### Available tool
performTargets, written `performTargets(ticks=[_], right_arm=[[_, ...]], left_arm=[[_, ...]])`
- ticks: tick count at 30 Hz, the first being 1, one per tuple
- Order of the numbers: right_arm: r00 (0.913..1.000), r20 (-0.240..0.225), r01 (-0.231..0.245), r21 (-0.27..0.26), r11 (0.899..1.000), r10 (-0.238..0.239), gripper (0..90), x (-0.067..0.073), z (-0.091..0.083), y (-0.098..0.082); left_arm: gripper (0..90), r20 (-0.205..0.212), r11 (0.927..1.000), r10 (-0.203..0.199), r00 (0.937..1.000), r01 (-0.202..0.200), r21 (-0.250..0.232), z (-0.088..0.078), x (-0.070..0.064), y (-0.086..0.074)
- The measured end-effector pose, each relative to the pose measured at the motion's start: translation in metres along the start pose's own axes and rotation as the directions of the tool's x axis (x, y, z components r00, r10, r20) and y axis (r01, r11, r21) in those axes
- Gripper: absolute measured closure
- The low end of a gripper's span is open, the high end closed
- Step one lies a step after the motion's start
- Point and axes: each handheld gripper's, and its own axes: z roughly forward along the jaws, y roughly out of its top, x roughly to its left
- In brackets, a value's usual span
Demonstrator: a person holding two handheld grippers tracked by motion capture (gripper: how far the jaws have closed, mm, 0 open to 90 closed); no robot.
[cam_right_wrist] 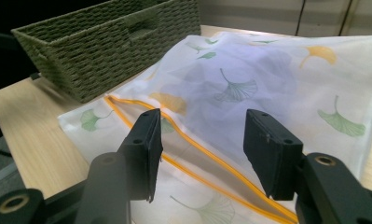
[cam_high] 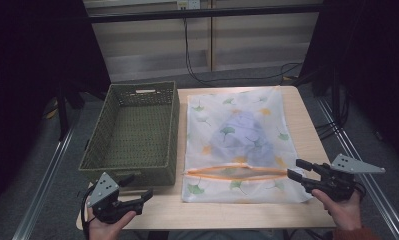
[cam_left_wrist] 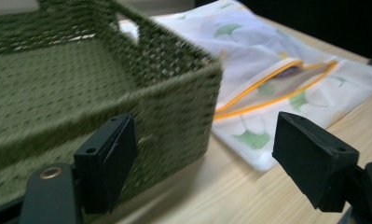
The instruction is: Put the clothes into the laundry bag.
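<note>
Wooden table (cam_high: 307,135), basket (cam_high: 132,132), mesh bag (cam_high: 239,145)

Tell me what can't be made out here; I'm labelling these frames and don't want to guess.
- Bluish item inside the white leaf-printed mesh bag: a blurred shape through the fabric in the high view and the right gripper view.
- Green woven basket: motion-blurred and cut off by the frame's left edge in the left gripper view.

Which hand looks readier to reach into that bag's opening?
The right, probably. Its tool sits open at the right end of the bag's orange-edged slit, pointing at it. The left tool is open by the basket's near corner, farther from the slit.
</note>
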Motion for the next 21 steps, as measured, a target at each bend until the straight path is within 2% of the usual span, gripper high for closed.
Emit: performTargets(ticks=[4, 6, 10, 12, 14, 20, 21], right_arm=[[0.9996, 0.019, -0.020, 0.002, 1.000, 0.020, 46.1, -0.001, -0.003, -0.007], [0.9994, 0.025, -0.024, 0.002, 1.000, 0.024, 45.7, -0.001, -0.004, -0.011], [0.9982, 0.051, -0.032, 0.015, 0.999, 0.031, 43.7, -0.002, -0.006, -0.020], [0.9957, 0.077, -0.052, 0.006, 0.999, 0.052, 38.0, -0.003, -0.007, -0.020], [0.9950, 0.070, -0.072, 0.000, 0.997, 0.071, 38.3, -0.001, -0.009, -0.022], [0.9939, 0.083, -0.074, 0.012, 0.997, 0.073, 38.8, -0.001, -0.010, -0.025], [0.9941, 0.083, -0.072, 0.018, 0.997, 0.071, 38.8, -0.003, -0.009, -0.025]], left_arm=[[21.3, -0.020, 0.9993, -0.035, 0.9992, 0.034, -0.017, -0.004, 0.004, -0.005], [21.0, -0.044, 0.9992, -0.034, 0.9985, 0.033, -0.025, -0.005, 0.002, -0.006], [20.9, -0.021, 0.9998, -0.022, 0.9995, 0.022, -0.002, -0.003, 0.002, -0.008], [21.0, -0.034, 0.9997, -0.025, 0.9991, 0.025, 0.008, -0.002, 0.001, -0.008], [20.9, -0.034, 0.9993, -0.039, 0.9987, 0.039, -0.001, -0.004, 0.001, -0.008], [21.0, -0.037, 0.9955, -0.092, 0.9951, 0.091, -0.027, -0.004, 0.005, -0.008], [20.1, -0.055, 0.9953, -0.094, 0.9940, 0.093, -0.029, -0.004, 0.006, -0.007]])
